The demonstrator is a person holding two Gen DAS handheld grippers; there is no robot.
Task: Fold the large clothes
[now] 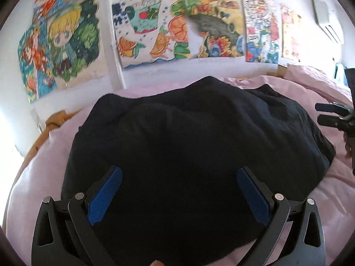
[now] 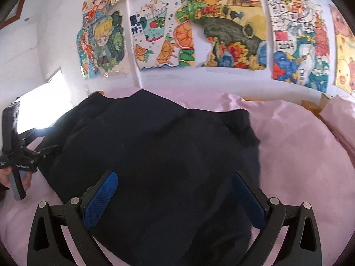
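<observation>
A large dark navy garment (image 1: 188, 146) lies in a rumpled heap on a pink bedsheet (image 1: 40, 173). It also shows in the right wrist view (image 2: 155, 155). My left gripper (image 1: 179, 175) is open, its blue pads wide apart above the near part of the garment, holding nothing. My right gripper (image 2: 175, 179) is open the same way over the garment's near right part. The right gripper also shows at the right edge of the left wrist view (image 1: 332, 115). The left gripper shows at the left edge of the right wrist view (image 2: 22, 153), with a hand on its handle.
The white wall behind the bed carries several colourful drawings (image 1: 155, 28). A wooden bed frame (image 1: 53, 122) edges the sheet at the far left. A pink pillow or duvet fold (image 2: 337, 115) lies at the far right. An air conditioner (image 1: 328, 22) hangs at the upper right.
</observation>
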